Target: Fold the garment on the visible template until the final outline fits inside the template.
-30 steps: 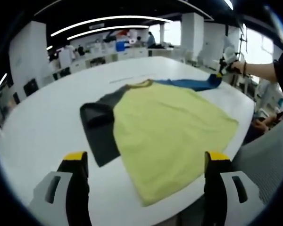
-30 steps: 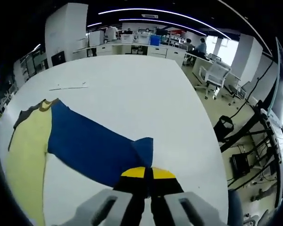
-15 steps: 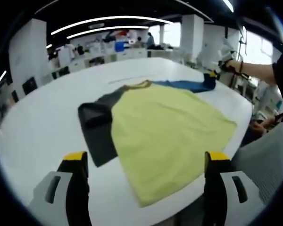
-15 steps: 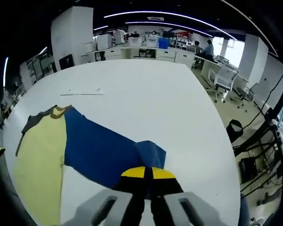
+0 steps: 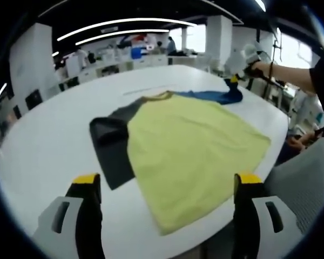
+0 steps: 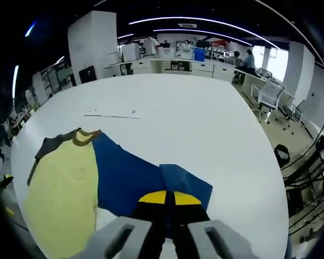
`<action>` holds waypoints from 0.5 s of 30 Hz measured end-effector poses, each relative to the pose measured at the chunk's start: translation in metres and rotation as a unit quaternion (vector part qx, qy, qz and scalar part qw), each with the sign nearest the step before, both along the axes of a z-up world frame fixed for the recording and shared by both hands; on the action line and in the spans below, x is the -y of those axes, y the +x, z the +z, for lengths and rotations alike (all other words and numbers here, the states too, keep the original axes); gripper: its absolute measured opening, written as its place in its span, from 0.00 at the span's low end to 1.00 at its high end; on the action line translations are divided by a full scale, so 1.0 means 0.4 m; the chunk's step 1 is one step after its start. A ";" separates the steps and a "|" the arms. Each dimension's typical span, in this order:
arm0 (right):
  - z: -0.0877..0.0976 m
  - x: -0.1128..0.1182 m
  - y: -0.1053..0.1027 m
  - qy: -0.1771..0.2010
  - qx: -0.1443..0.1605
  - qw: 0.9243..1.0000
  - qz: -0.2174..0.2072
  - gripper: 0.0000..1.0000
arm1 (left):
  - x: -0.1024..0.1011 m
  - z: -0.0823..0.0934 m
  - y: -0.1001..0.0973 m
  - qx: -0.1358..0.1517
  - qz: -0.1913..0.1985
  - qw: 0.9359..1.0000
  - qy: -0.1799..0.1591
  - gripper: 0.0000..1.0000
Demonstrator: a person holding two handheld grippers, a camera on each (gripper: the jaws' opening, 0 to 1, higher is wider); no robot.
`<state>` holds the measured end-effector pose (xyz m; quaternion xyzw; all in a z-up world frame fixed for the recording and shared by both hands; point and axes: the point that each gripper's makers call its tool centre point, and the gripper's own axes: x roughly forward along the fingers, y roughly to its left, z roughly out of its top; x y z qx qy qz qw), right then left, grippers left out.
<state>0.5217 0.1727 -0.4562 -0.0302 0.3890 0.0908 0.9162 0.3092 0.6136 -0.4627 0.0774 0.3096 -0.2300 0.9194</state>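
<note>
One garment lies flat on the white table: a soft shirt with a yellow-green body, one dark grey sleeve spread flat and one blue sleeve with its end lifted and folded over. The right gripper has its two yellow-tipped jaws pressed together on the blue sleeve's edge. The left gripper hangs over the near table edge with its jaws wide apart, holding nothing.

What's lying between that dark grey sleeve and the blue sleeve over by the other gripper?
In the left gripper view, the shirt's yellow body fills the stretch between the grey sleeve and the blue sleeve, whose end the right gripper pinches.
</note>
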 end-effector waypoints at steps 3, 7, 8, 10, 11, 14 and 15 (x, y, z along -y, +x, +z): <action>0.004 -0.029 0.005 0.004 0.001 1.000 0.009 0.00 | -0.001 -0.001 -0.001 -0.001 0.000 1.000 0.002 0.98; 0.011 -0.069 0.013 0.010 0.004 1.000 0.020 0.00 | -0.002 0.002 -0.001 0.002 0.001 1.000 0.000 0.98; 0.013 -0.076 0.014 0.010 0.005 1.000 0.023 0.00 | -0.002 0.003 -0.001 0.003 0.001 1.000 0.000 0.98; 0.017 -0.092 0.019 0.012 0.006 1.000 0.027 0.00 | -0.003 0.002 -0.001 0.002 0.000 1.000 0.002 0.98; 0.018 -0.102 0.022 0.014 0.006 0.999 0.030 0.00 | -0.004 0.001 -0.002 0.001 0.000 1.000 0.002 0.98; 0.021 -0.118 0.027 0.014 0.007 0.999 0.036 0.00 | -0.004 0.002 -0.002 0.001 0.000 1.000 0.001 0.98; 0.022 -0.126 0.030 0.016 0.006 0.999 0.038 0.00 | -0.003 0.002 -0.002 0.001 0.000 1.000 0.000 0.98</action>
